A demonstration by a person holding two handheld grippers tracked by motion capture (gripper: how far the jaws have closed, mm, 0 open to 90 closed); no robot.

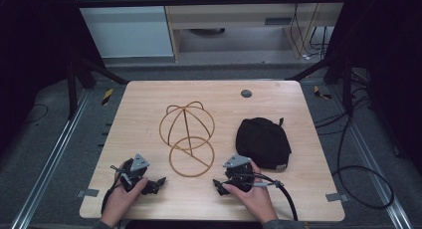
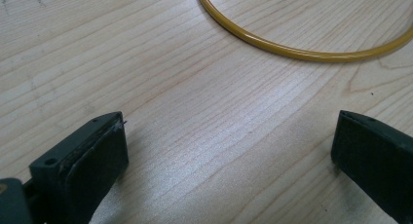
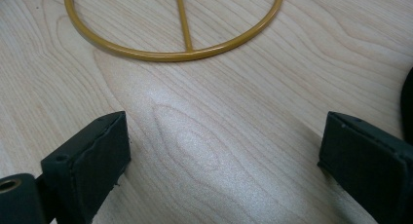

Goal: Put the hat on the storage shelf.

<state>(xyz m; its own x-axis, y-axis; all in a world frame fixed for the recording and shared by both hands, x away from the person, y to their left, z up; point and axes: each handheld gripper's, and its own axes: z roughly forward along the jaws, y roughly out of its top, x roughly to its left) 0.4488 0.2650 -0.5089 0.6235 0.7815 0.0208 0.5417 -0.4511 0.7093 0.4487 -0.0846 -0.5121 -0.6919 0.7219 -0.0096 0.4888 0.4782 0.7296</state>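
At the near edge of the desk (image 1: pixel 149 97), two grippers are held low by a person's hands, whose forearms come in from the bottom of the high view. The left gripper (image 1: pixel 158 182) is seen near the desk's left front corner, with its grey three-cornered plate on top, and its fingers (image 2: pixel 97 160) are shown spread wide apart in the left gripper view, with nothing but bare wood between them. The right gripper (image 1: pixel 217 185) is held toward the right front, a black cable trailing from it over the desk's edge; its fingers (image 3: pixel 92 151) are likewise spread wide over bare wood, nothing being pinched. Just beyond both grippers, between them, a yellow wire frame (image 1: pixel 187 137) is set on the desk: a flat ring lies nearest, crossed by a straight rod, and a domed cage of curved wires is joined to it farther back. Part of that ring is caught at the top of both gripper views (image 2: pixel 302 52) (image 3: pixel 170 52). To the right of the frame, near the right gripper, a black cap (image 1: pixel 263 142) is laid on the wood. Farther off, near the back edge, a small dark round disc (image 1: pixel 246 93) is seen.
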